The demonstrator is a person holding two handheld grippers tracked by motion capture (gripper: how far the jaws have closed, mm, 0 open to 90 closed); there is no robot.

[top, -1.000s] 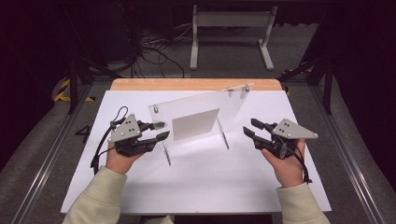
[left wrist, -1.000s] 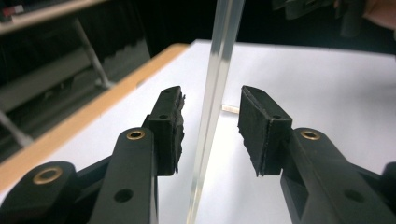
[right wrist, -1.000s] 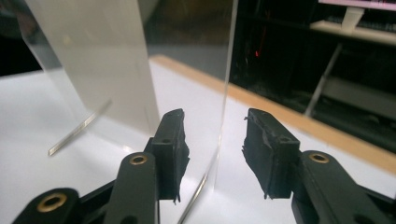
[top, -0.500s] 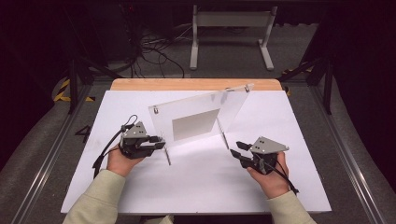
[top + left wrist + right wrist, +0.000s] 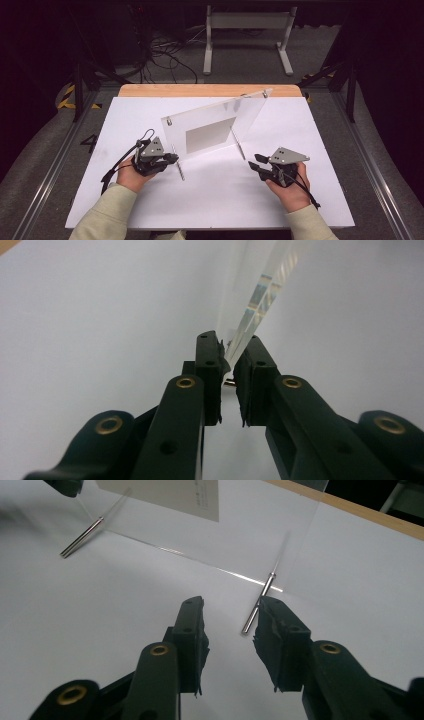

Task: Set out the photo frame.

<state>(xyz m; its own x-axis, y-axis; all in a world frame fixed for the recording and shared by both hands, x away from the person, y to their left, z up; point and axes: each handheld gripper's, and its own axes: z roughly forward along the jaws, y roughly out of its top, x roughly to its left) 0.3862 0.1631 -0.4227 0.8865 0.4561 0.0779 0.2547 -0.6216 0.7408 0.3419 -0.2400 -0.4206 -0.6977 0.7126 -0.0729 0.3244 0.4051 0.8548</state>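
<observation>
Both hands are sinking toward the white desk (image 5: 215, 200): the left gripper (image 5: 229, 357), jaws just closing, is nipping the clear acrylic photo frame (image 5: 215, 127) by its edge, steadying it upright mid-desk; the right gripper (image 5: 230, 622) is gaping beside its steel leg pin (image 5: 257, 605).

The frame (image 5: 215, 122) is a clear acrylic picture frame, standing on the white table, leaning back a little. Inside it sits a grey-white card (image 5: 209, 136), in the middle. Two thin metal pins (image 5: 240, 145) stick out forward from its lower corners and rest on the table. Its left lower edge (image 5: 250, 322) is between the black jaws.
</observation>
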